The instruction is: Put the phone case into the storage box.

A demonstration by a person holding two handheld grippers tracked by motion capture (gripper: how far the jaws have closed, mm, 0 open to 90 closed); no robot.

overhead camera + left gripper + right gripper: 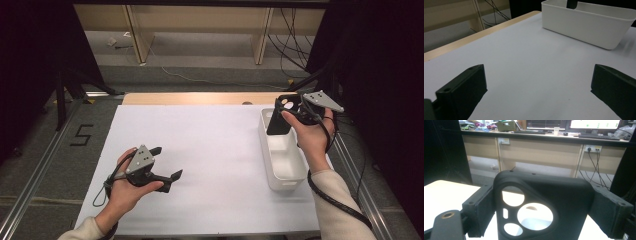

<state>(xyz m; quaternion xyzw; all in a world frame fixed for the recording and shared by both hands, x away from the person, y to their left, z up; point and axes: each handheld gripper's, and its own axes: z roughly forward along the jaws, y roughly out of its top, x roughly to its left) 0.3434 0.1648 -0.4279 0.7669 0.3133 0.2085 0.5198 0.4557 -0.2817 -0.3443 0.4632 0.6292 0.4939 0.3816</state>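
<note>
The right hand-held gripper [286, 111] is seen closed on a black phone case [279, 120], which is clamped across its width between the two black jaws and is held upright above the far end of a white bin [286, 172]; in the right gripper view the case [564, 202] is shown pressed on both sides by the jaws, and the round and oval camera cutouts near its top left are seen through to the bright surface below. The lower end of the case is seen in the high view to reach down inside the bin's far end, though whether it touches the bottom cannot be told. The bin is set lengthwise near the right edge of the white desk [210, 150], and the right hand [311, 135] is wrapped around the gripper's body just beside it. The left hand-held gripper [167, 164] is held well apart from the bin, low over the near left part of the desk, with its jaws spread wide and nothing between them; in the left gripper view the bare desk surface [529, 75] is seen between the jaws, with the bin [586, 27] farther off
</note>
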